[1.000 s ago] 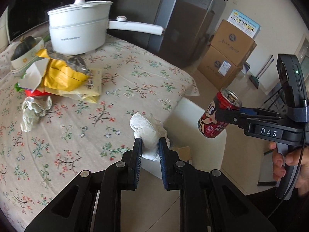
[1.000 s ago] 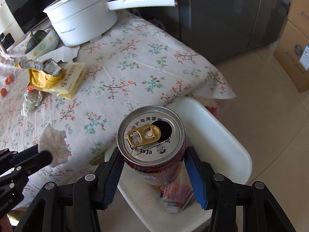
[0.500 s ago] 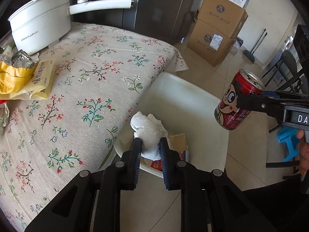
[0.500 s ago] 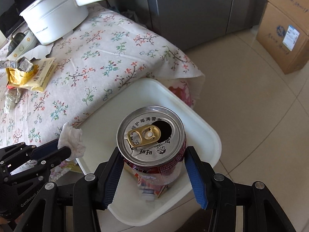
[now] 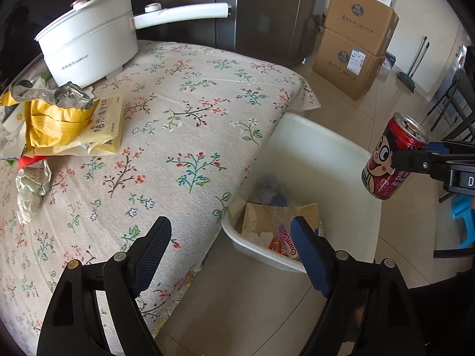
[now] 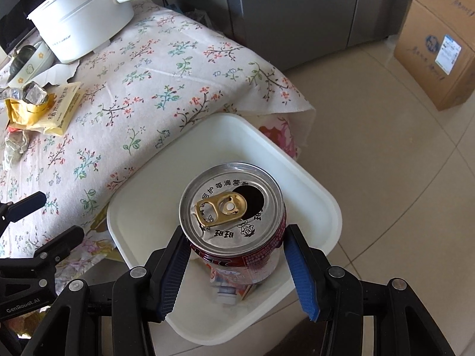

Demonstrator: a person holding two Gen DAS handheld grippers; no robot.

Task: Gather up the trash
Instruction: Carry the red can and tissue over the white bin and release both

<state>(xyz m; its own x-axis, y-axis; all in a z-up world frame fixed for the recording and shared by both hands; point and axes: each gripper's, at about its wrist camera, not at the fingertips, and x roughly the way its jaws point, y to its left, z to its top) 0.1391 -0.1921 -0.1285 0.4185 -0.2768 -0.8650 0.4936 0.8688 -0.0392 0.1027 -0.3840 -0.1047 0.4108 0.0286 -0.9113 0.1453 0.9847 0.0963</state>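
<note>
My left gripper (image 5: 231, 246) is open with nothing between its fingers, over the near rim of the white bin (image 5: 326, 154) beside the table. Cardboard scraps and a snack wrapper (image 5: 282, 237) lie in the bin. My right gripper (image 6: 234, 237) is shut on a red drink can (image 6: 234, 207), upright with its tab open, held over the bin (image 6: 311, 184). In the left wrist view the can (image 5: 389, 160) hangs at the bin's right side. Yellow snack bags (image 5: 59, 118) and a crumpled wrapper (image 5: 29, 184) lie on the floral tablecloth.
A white pot (image 5: 89, 50) with a long handle stands at the table's far side, a bowl (image 6: 26, 62) beside it. Cardboard boxes (image 5: 353, 47) are stacked on the tiled floor by a grey fridge (image 6: 297, 14). A blue stool (image 5: 463, 216) and chair legs are at right.
My left gripper has opened and the white tissue wad it held is gone from its fingers. The right gripper has carried the can further over the bin.
</note>
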